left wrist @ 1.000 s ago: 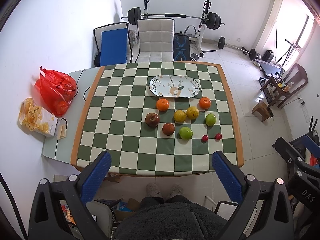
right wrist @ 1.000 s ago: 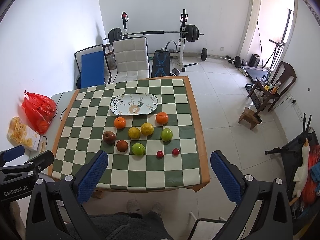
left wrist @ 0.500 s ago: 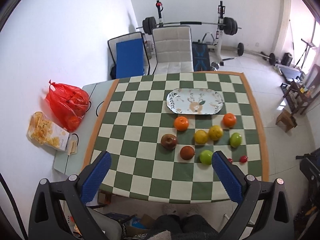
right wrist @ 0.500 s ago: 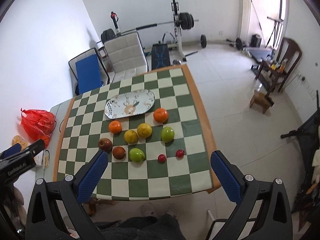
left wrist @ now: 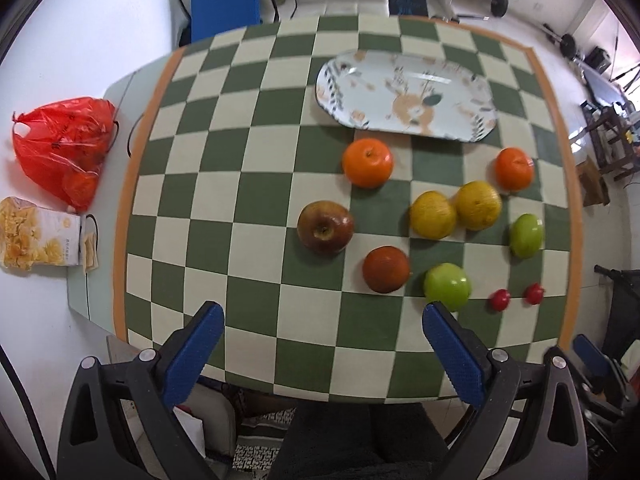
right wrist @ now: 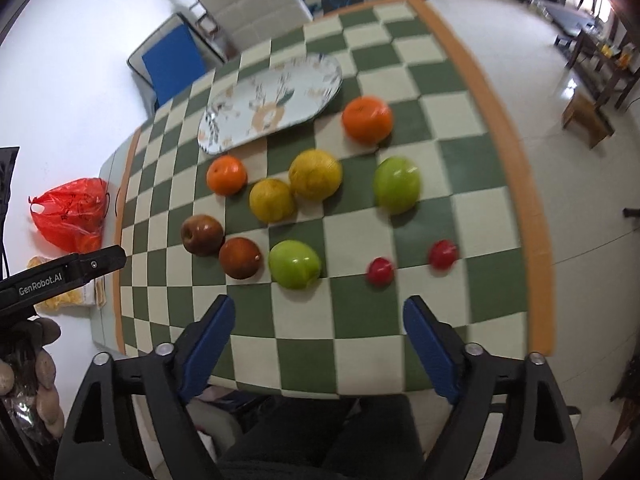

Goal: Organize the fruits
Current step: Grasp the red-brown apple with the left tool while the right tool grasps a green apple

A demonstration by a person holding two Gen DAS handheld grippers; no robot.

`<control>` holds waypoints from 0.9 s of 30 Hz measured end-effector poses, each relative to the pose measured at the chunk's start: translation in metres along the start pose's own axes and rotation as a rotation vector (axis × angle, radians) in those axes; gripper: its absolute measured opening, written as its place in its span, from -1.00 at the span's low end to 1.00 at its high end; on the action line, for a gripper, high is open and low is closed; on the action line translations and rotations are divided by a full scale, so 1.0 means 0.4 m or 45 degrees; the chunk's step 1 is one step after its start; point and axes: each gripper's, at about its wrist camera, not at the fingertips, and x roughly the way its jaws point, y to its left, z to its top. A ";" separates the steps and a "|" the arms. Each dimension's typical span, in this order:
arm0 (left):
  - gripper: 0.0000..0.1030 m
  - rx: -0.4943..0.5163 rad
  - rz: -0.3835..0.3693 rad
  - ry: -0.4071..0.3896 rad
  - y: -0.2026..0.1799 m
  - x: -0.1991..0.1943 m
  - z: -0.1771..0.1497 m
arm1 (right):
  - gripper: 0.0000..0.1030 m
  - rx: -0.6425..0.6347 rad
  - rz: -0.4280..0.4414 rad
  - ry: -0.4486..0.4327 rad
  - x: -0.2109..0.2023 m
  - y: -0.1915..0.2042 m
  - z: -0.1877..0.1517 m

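Observation:
An empty oval deer-print plate (left wrist: 406, 96) (right wrist: 272, 102) lies at the far side of the checkered table (left wrist: 240, 184) (right wrist: 452, 312). In front of it lie loose fruits: two oranges (left wrist: 367, 162) (right wrist: 367, 119), two yellow citrus (left wrist: 433, 214) (right wrist: 315, 174), a red apple (left wrist: 325, 227) (right wrist: 201, 234), a dark red fruit (left wrist: 386, 269) (right wrist: 240, 257), two green apples (left wrist: 447, 286) (right wrist: 294, 264) and two small red fruits (left wrist: 500, 300) (right wrist: 380, 270). My left gripper (left wrist: 320, 326) hovers open over the near edge. My right gripper (right wrist: 320, 314) is open there too, empty.
A red plastic bag (left wrist: 64, 148) (right wrist: 70, 212) and a snack box (left wrist: 38, 236) sit on the grey side table at the left. Chairs (right wrist: 256, 0) stand behind the table. A gloved hand (right wrist: 28, 376) holds the left gripper at the right view's left edge.
Both grippers have dropped down and moved in towards the table, so the fruits look much larger. Both stay open and empty.

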 end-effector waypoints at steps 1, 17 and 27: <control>0.98 0.001 -0.004 0.020 0.004 0.017 0.008 | 0.61 -0.001 0.000 0.029 0.041 0.013 0.005; 0.97 0.023 -0.210 0.260 0.109 0.266 0.172 | 0.26 0.015 -0.154 0.374 0.452 0.139 0.074; 0.97 0.363 -0.105 0.297 -0.001 0.371 0.205 | 0.26 0.064 -0.172 0.412 0.457 0.135 0.082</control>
